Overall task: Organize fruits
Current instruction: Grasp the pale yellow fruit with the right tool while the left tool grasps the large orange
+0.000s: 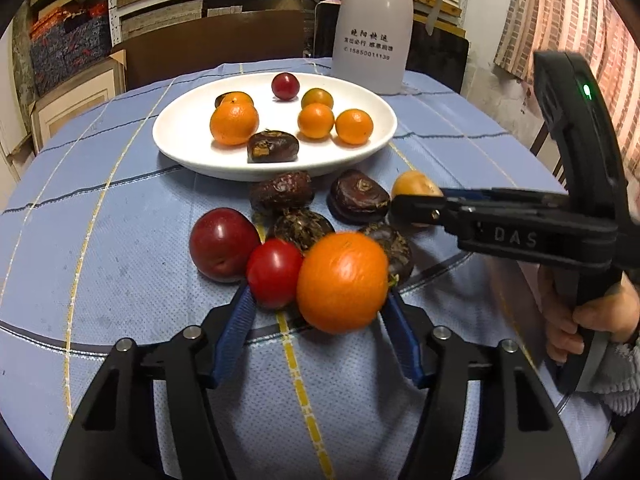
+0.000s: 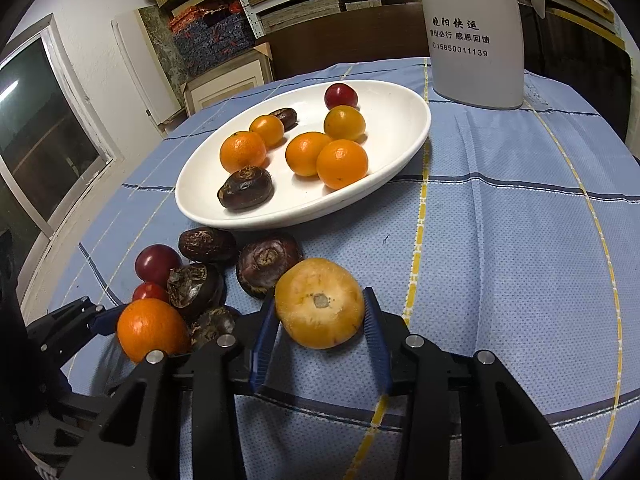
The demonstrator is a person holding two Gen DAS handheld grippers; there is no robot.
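The left gripper (image 1: 318, 300) reaches forward low over the blue checked tablecloth (image 1: 120, 240), its blue pads spread wide. Between them sits a large orange (image 1: 343, 282), with the right pad (image 1: 404, 334) touching or just beside its flank; whether the left pad (image 1: 236, 332) presses on anything I cannot tell. A small red tomato (image 1: 274, 273) lies just inside the left pad, touching the orange, and a dark red plum (image 1: 224, 244) rests beyond the left fingertip.

The right gripper (image 2: 320, 322) comes in from the right side, held by a hand (image 1: 592, 320) on its grip, fingers pointing across towards the pile. Its jaws are partly open around a pale yellow-orange fruit (image 2: 320, 302), which sits with its stem scar facing up and towards the camera; both pads (image 2: 266, 344) lie at or just beside its sides, though firm contact is unclear.

Ahead of both fingertips lie four dark brown water chestnuts (image 2: 266, 264), flat and squat. Farther beyond stands a white plate (image 1: 192, 152) holding small oranges (image 1: 234, 123), one chestnut and a red fruit. A grey jug (image 1: 372, 28) stands behind the plate.
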